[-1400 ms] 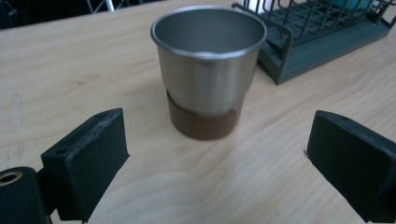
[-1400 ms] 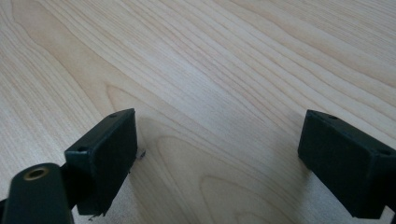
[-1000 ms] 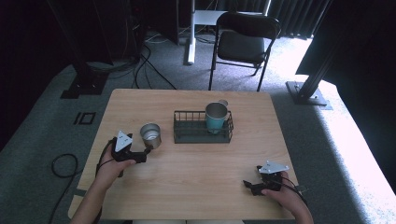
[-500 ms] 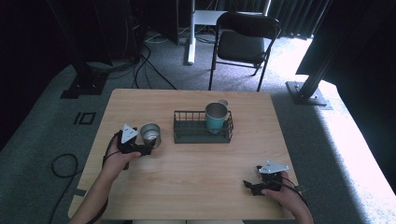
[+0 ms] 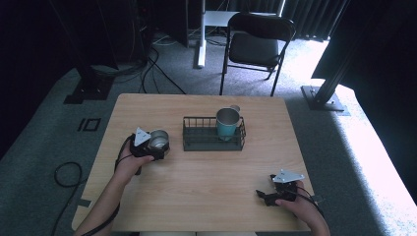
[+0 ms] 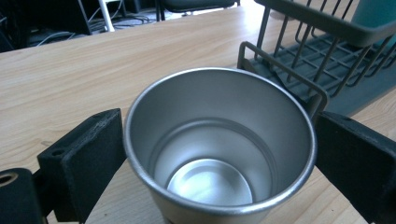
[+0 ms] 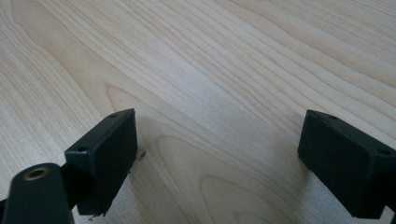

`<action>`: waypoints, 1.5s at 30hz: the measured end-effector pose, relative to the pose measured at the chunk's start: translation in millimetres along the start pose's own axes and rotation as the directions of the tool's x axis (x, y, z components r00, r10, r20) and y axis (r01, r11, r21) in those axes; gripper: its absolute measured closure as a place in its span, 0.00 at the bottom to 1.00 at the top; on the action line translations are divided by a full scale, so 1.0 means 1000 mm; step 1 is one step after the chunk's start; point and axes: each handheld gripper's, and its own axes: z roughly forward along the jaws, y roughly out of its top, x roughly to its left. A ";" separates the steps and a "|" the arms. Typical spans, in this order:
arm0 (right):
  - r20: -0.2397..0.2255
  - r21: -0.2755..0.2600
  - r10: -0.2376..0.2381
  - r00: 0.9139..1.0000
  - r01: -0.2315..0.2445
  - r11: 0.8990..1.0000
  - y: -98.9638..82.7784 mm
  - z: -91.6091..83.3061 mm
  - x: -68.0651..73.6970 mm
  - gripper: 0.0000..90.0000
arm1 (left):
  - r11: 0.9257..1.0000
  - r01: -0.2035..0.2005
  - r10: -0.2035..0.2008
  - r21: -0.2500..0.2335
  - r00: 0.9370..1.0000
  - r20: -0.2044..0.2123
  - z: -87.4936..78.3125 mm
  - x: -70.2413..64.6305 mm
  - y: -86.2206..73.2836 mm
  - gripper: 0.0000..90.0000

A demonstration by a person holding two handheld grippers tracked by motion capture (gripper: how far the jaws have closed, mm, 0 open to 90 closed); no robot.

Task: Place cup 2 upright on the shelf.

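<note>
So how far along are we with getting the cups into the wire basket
One teal cup already stands in the wire basket. In hand: the left hand-held gripper has its jaws around the steel cup, which stands on the table beside the basket. Probably left: lifting it in. The right hand-held gripper rests open on the table.

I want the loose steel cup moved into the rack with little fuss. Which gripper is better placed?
Left. The left gripper already has its jaws around the steel cup, beside the rack; the right gripper sits open over bare table.
</note>
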 end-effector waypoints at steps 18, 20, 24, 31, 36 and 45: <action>0.000 0.000 0.000 1.000 0.000 1.000 0.000 0.000 0.000 0.13 | 1.000 0.007 -0.007 -0.001 1.000 -0.023 0.006 -0.002 0.000 0.15; 0.000 0.000 0.000 1.000 0.000 1.000 0.000 0.000 0.000 0.13 | 1.000 0.005 -0.005 0.000 1.000 -0.021 0.006 -0.002 0.000 0.15; 0.000 0.000 0.000 1.000 0.000 1.000 0.000 0.000 0.000 0.13 | 1.000 0.020 -0.019 0.007 1.000 -0.020 0.004 -0.001 0.001 0.15; 0.000 0.000 0.000 1.000 0.000 1.000 0.000 0.000 0.000 0.13 | 1.000 0.018 -0.018 0.015 1.000 -0.023 -0.001 0.001 0.005 0.15; 0.000 0.000 0.000 1.000 0.000 1.000 0.000 0.000 0.000 0.13 | 1.000 0.026 -0.026 0.009 1.000 -0.016 -0.008 0.003 0.012 0.15; 0.000 0.000 0.000 1.000 0.000 1.000 0.000 0.000 0.000 0.13 | 0.998 0.025 -0.025 -0.049 1.000 0.000 -0.024 0.004 0.035 0.15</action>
